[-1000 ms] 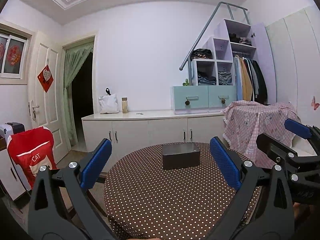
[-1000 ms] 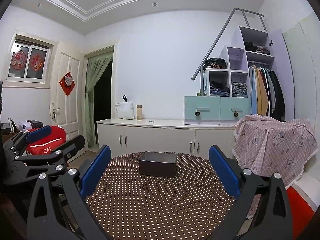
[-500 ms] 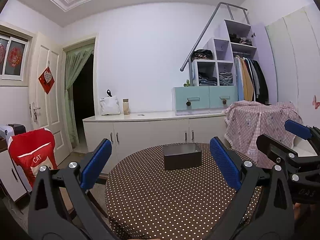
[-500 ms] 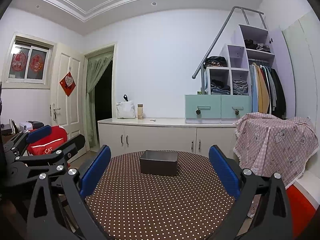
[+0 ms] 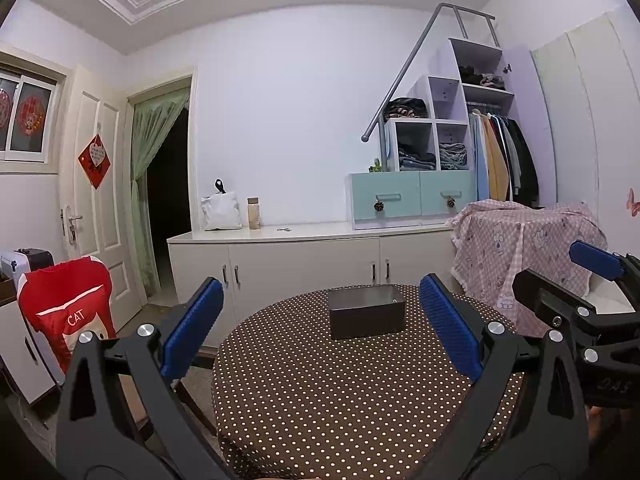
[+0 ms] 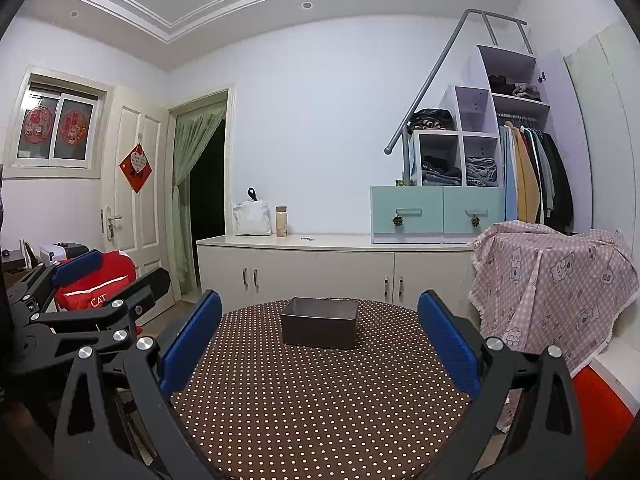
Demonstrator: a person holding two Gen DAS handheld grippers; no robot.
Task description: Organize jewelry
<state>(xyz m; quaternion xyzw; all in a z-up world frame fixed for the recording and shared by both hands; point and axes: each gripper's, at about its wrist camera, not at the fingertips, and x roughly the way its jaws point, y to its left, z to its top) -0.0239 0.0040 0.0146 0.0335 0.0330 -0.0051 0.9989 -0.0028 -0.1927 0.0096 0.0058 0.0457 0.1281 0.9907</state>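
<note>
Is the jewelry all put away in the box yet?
Not that I can see. No jewelry shows, and the dark box sits alone on the dotted table; its inside is hidden. The left gripper and right gripper are open, holding nothing. Everything looks left to do.

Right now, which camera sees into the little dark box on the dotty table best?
The right wrist view shows the box best: its open top rim and a bit of inner wall are visible. The left wrist view shows the same box more from the side, mostly its front wall. Neither view shows what is inside.
</note>
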